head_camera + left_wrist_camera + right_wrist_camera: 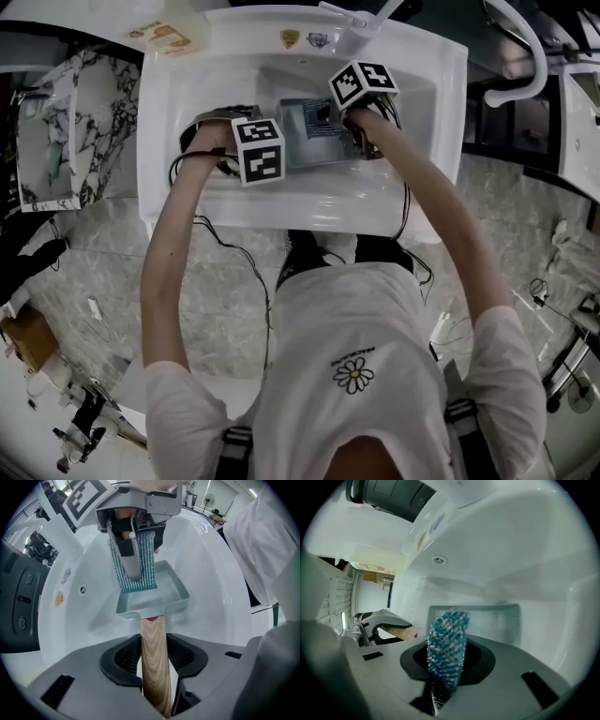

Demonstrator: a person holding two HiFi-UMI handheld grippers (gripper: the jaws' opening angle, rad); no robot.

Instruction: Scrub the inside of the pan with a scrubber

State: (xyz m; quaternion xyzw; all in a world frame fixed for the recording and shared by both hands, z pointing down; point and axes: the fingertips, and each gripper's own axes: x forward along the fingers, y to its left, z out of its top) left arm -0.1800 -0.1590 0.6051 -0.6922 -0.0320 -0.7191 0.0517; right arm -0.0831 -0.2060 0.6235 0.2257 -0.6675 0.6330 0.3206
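Note:
A small rectangular grey pan (pixel 314 131) with a wooden handle (pixel 153 658) is held inside the white sink. My left gripper (pixel 153 660) points straight down and is shut on that handle, both pads pressing its sides. My right gripper (pixel 447 663) is shut on a blue and white knobbly scrubber (pixel 447 644), which sticks out past the jaws. In the left gripper view the scrubber (pixel 147 559) hangs just above the far half of the pan (pixel 161 599); whether it touches the bottom I cannot tell. In the right gripper view the pan (pixel 497 620) lies beyond the scrubber, the left gripper (pixel 379 625) at its left.
The white sink basin (pixel 412 112) surrounds both grippers, with an overflow hole (pixel 82 589) on its back wall and a faucet (pixel 361 14) at the far rim. A printed packet (pixel 169 33) lies on the sink's back left corner. Cables trail from both grippers.

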